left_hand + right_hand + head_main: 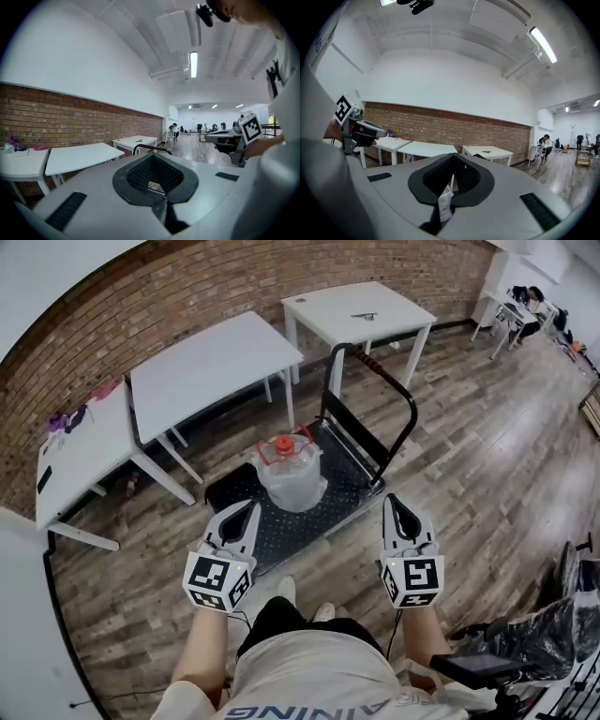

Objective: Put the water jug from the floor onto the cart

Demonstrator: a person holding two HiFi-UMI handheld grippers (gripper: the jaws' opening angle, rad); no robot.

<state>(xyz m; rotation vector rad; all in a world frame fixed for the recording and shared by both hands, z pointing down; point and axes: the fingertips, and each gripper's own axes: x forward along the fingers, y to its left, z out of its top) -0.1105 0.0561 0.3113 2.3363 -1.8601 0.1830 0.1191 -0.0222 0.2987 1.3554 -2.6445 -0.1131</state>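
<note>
The water jug [292, 474], clear with a red cap and red handle, stands upright on the black deck of the flat cart [349, 486], toward its left half. The cart's black push handle [405, 405] rises at the far end. Both grippers are held up close to the person's body, well back from the jug and apart from it. My left gripper [248, 510] has its jaws together with nothing between them, seen the same way in the left gripper view [154, 183]. My right gripper [394, 504] is likewise shut and empty [449, 183].
Three white tables [211, 362] [356, 310] [80, 456] line a brick wall [187, 287] behind the cart. The person's shoes [286, 589] stand at the cart's near edge. Dark equipment under plastic [530, 643] sits at the lower right. People sit at a far desk [530, 301].
</note>
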